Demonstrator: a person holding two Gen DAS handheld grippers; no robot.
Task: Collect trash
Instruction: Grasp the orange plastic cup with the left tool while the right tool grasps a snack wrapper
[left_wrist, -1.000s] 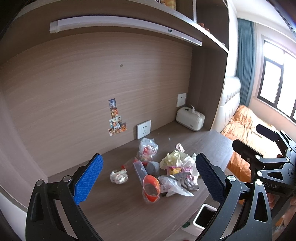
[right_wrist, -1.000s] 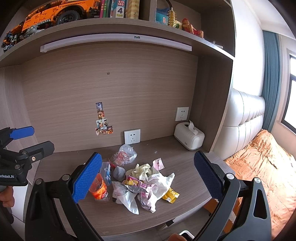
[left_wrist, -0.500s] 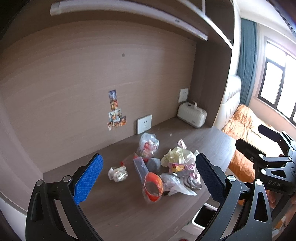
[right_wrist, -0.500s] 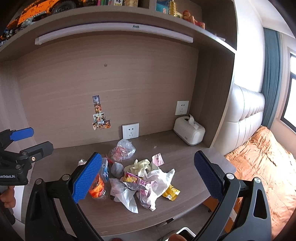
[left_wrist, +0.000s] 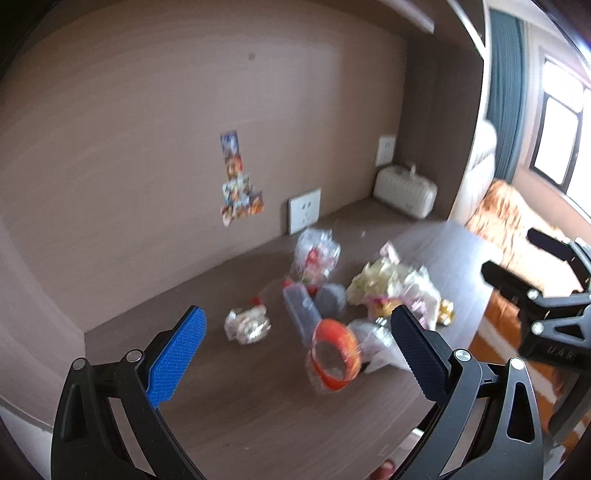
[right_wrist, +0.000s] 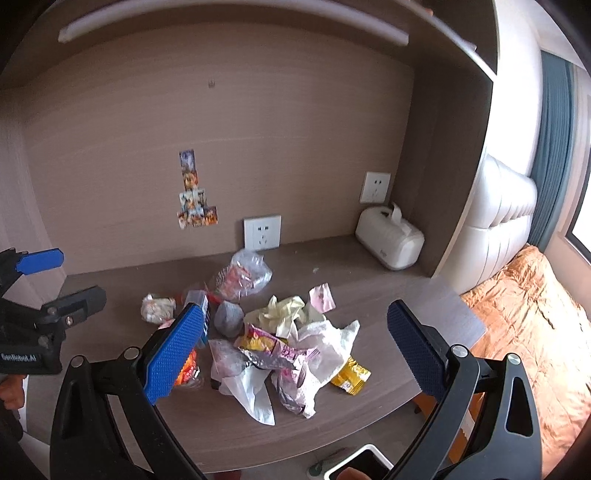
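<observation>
Left gripper (left_wrist: 295, 345): jaws spread wide, nothing between the blue pads, held above the desk's front edge.
Right gripper (right_wrist: 293, 341): also wide open and empty, above the front edge over the trash.
White bin (right_wrist: 360, 463): below the desk's front edge, only its rim and dark opening show; contents cannot be told.
Desk (right_wrist: 388, 280): dark wood top carrying a loose heap of trash about its middle.
White plastic bag (right_wrist: 328, 341): crumpled at the front of the heap, lying against a torn pink-and-silver wrapper (right_wrist: 275, 352).
Yellow packet (right_wrist: 349, 374): flat on the desk, touching the bag's right side, nearest the front edge.
Orange cup (left_wrist: 334, 354): on its side at the heap's left front, clear lid facing the left camera; contents blurred.
Clear rectangular container (left_wrist: 301, 308): just behind the cup; contents cannot be told.
Pale yellow gloves (right_wrist: 279, 314): bunched behind the white bag.
Foil-wrapped wad (right_wrist: 157, 308): apart, left of the heap.
Clear bag (right_wrist: 242, 275): behind the heap, red-printed wrappers inside.
Tissue box (right_wrist: 389, 240): white, in the back right corner, a tissue sticking up.
Wall socket (right_wrist: 262, 232): on the back panel behind the clear bag.
</observation>
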